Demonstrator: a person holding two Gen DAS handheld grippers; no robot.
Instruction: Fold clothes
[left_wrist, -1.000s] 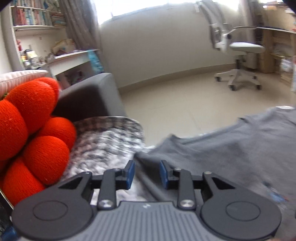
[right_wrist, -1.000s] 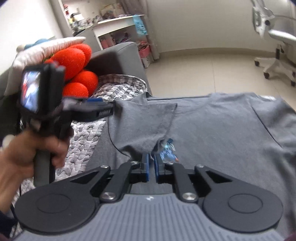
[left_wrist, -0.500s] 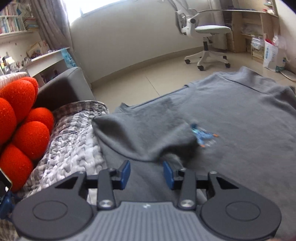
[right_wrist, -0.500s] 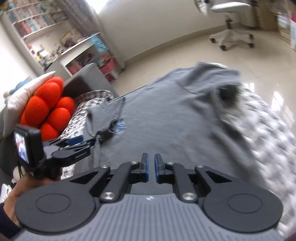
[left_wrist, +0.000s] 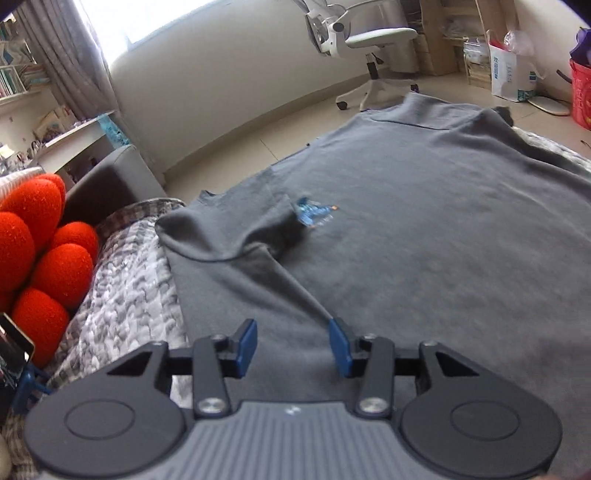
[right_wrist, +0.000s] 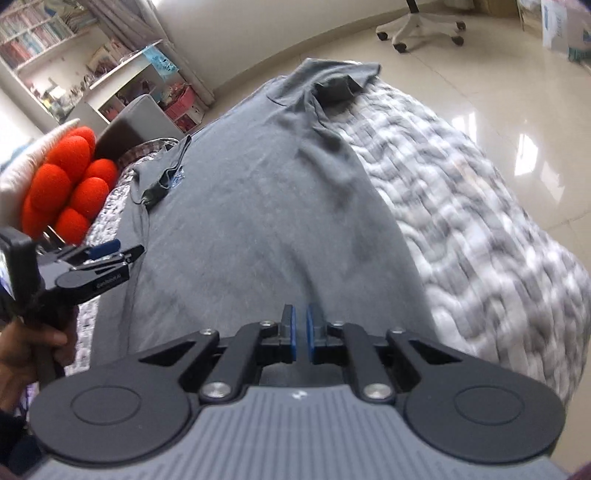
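Note:
A grey T-shirt (left_wrist: 424, 229) lies spread flat on the bed, with a small blue print (left_wrist: 312, 214) on its chest. Its left sleeve (left_wrist: 229, 229) is folded inward and ends beside the print. My left gripper (left_wrist: 293, 332) hovers open over the shirt's near left part, with nothing between its fingers. In the right wrist view the shirt (right_wrist: 240, 221) runs away from me, its far sleeve (right_wrist: 332, 88) bunched at the top. My right gripper (right_wrist: 300, 321) is shut above the shirt's near edge, with no cloth seen between its pads. The left gripper (right_wrist: 110, 254) shows at the left, held by a hand (right_wrist: 22, 354).
A grey-white quilt (right_wrist: 461, 206) covers the bed and slopes off to the right toward the tiled floor. A red knotted cushion (left_wrist: 37, 251) and a dark sofa arm (left_wrist: 110, 184) sit at the left. An office chair (left_wrist: 369, 48) and bags (left_wrist: 511, 74) stand beyond the bed.
The left sleeve now lies folded over the chest and both grippers have pulled back from it. The left gripper has opened wider. The right gripper swung right and toward the shirt's near edge.

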